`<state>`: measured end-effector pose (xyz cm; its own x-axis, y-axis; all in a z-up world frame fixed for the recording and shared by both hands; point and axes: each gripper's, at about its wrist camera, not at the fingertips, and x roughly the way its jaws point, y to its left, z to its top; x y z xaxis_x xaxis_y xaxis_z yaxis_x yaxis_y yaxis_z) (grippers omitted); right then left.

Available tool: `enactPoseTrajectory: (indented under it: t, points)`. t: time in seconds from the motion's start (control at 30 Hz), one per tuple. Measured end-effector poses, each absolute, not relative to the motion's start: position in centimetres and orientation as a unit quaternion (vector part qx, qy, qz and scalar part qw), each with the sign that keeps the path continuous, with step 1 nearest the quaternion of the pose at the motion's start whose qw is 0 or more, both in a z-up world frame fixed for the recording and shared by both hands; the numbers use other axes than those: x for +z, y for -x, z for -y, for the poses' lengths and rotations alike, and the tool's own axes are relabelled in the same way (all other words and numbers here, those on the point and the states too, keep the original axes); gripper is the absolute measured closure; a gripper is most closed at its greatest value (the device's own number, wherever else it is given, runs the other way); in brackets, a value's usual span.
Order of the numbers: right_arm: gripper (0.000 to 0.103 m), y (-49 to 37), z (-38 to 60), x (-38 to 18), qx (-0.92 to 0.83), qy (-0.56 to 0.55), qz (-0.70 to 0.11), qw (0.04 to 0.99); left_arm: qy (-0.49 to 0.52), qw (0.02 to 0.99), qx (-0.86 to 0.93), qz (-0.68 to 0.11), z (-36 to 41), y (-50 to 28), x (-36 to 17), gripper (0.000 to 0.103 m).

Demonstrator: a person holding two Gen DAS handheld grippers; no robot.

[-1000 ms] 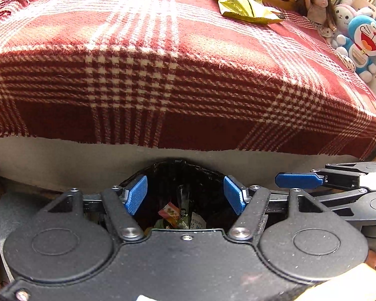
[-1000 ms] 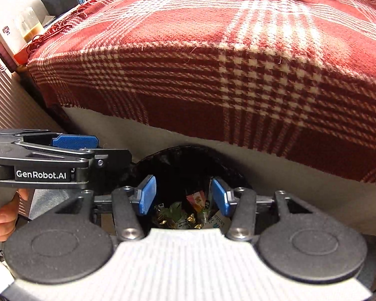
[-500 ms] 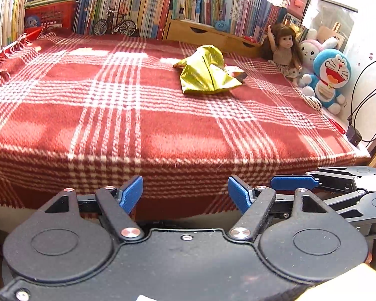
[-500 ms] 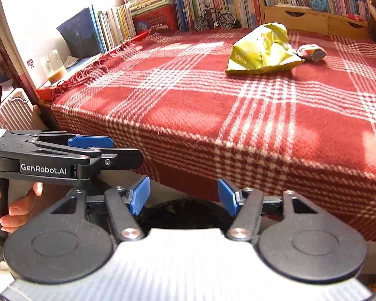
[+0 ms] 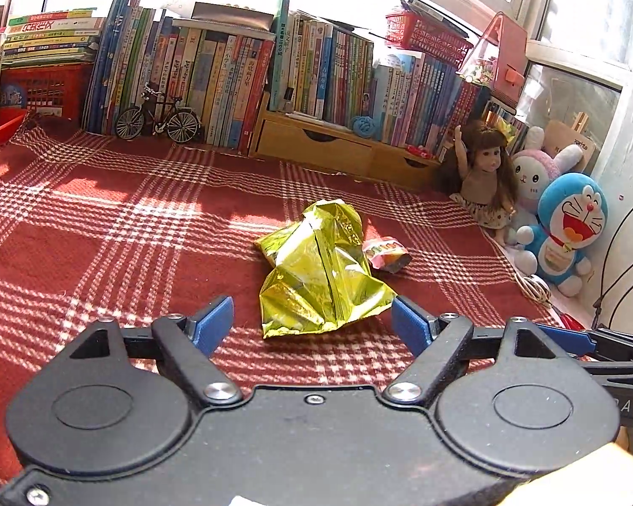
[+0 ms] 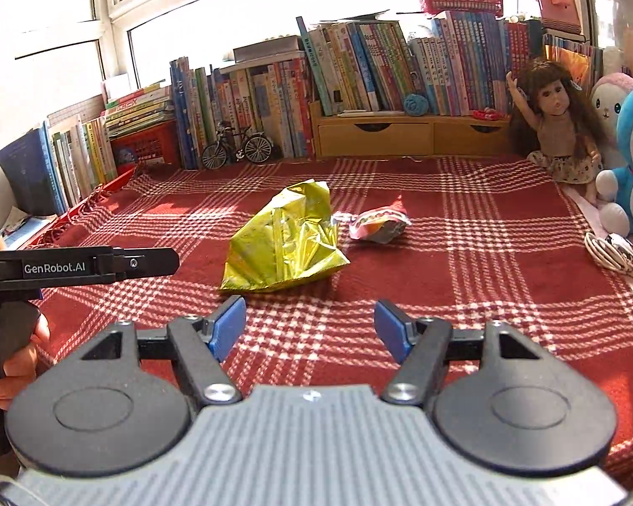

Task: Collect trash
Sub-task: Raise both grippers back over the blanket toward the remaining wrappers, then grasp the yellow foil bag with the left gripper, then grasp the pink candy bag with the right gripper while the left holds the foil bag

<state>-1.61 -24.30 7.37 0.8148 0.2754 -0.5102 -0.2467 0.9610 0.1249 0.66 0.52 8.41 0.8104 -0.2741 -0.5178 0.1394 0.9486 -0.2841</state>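
A crumpled gold foil bag lies on the red plaid blanket, just ahead of the left gripper, whose jaws are opening with nothing between them. The right gripper (also opening, empty) faces the bag; a small pink wrapper lies just beside it.

Two trash items are lying on the blanket: one gold foil bag, one small crumpled wrapper. One doll, two plush toys, one model bicycle are standing behind.
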Motion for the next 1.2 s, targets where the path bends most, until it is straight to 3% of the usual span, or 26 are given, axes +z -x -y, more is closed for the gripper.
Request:
enactPoseTrajectory:
  t: [0.4,0.47,0.57,1.0,1.07,1.13,1.2]
  points:
    - [0.02,-7.3,27.9,7.2,0.064,-0.03,-0.269,0.961,0.112,0.928,-0.053,-0.351,4.2,-12.5,2.5,0.021]
    - [0.018,-9.4,28.1,6.9,0.071,-0.03,-0.277,0.958,0.123,0.925,-0.036,-0.358,4.0,-12.8,1.8,0.043]
    - [0.016,-12.1,27.9,6.1,0.083,-0.036,-0.296,0.951,0.147,0.934,-0.022,-0.326,2.7,-10.9,2.1,0.05]
    - [0.001,-21.1,22.2,2.0,0.094,0.013,-0.369,0.925,0.096,0.948,-0.012,-0.303,-2.4,-6.6,4.3,0.049]
    - [0.012,-21.9,21.7,1.5,0.088,0.012,-0.387,0.918,0.095,0.949,-0.01,-0.302,-3.1,-6.0,4.4,0.049]
    - [0.036,-21.7,21.5,1.2,0.081,0.007,-0.4,0.913,0.095,0.949,-0.009,-0.301,-3.7,-5.5,4.5,0.049]
    - [0.048,-20.6,21.3,1.4,0.084,0.009,-0.389,0.917,0.097,0.949,-0.008,-0.3,-4.1,-5.1,4.6,0.049]
